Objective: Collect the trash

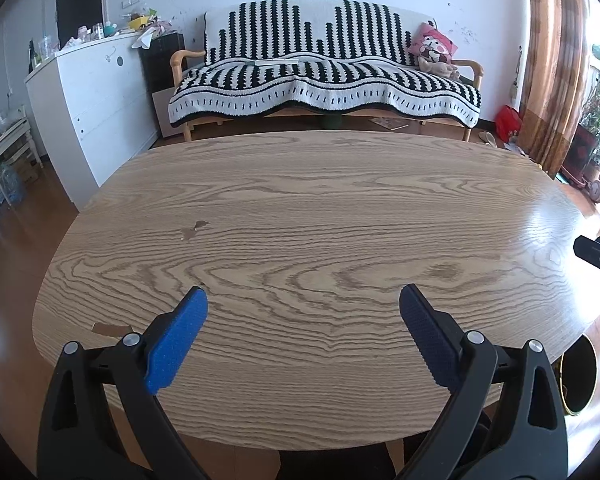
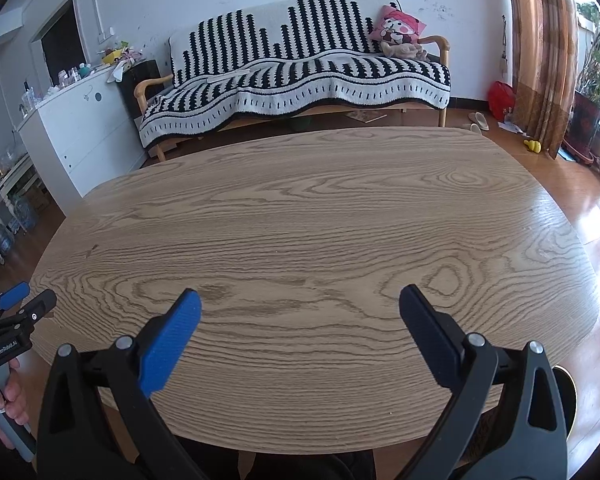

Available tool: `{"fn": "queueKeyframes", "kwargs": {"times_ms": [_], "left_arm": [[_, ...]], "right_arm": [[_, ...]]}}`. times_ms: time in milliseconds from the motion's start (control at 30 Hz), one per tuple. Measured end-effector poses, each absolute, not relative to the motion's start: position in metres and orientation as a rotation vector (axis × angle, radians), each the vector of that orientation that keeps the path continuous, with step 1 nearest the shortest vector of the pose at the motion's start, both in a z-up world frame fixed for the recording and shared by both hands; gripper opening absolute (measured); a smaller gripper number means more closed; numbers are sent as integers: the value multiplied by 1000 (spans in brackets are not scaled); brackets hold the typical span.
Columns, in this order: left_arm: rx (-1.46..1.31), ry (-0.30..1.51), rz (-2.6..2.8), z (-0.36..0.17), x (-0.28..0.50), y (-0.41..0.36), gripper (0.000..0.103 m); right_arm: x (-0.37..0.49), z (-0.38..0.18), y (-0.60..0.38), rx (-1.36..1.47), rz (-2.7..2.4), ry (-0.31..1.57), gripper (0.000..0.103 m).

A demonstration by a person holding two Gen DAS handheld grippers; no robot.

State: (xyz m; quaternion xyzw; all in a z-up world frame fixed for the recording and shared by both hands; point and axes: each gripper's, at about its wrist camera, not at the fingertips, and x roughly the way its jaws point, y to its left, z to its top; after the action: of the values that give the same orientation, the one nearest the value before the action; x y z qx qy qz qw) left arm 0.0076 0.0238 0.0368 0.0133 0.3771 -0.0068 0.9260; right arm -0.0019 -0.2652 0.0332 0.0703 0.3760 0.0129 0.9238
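Hovering over the wooden table, both tools spread and holding nothing

Landmark: the wooden table (image 1: 300,208), oval, light oak grain.

- Left of the table: white cabinet (image 1: 100,92) with clutter on top.
- Table's near left edge: a small brown scrap (image 1: 110,329), flat on the wood, just left of the left gripper's blue pad. Further in, a tan chip mark (image 1: 194,230) in the surface; cannot tell whether it is debris or damage.
- Above the table's near edge: left gripper (image 1: 303,304), jaws wide apart, empty.
- Beyond the table's far edge: sofa (image 1: 324,72) under a black-and-white throw, pink cushion (image 1: 434,46) at its right end.
- Right wrist view: right gripper (image 2: 300,305) over the near edge, released, empty; a hand (image 2: 4,400) grips the other tool's handle at the left.
- Below the table's near right corner: dark round bin (image 1: 578,376) with a gold rim.
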Motion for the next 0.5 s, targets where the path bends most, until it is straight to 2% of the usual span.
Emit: {"fn": "queueKeyframes", "kwargs": {"times_ms": [500], "left_arm": [[23,784,-11,34,9,23,94]], "right_arm": [[-2,34,-266,147,22,772,96]]}}
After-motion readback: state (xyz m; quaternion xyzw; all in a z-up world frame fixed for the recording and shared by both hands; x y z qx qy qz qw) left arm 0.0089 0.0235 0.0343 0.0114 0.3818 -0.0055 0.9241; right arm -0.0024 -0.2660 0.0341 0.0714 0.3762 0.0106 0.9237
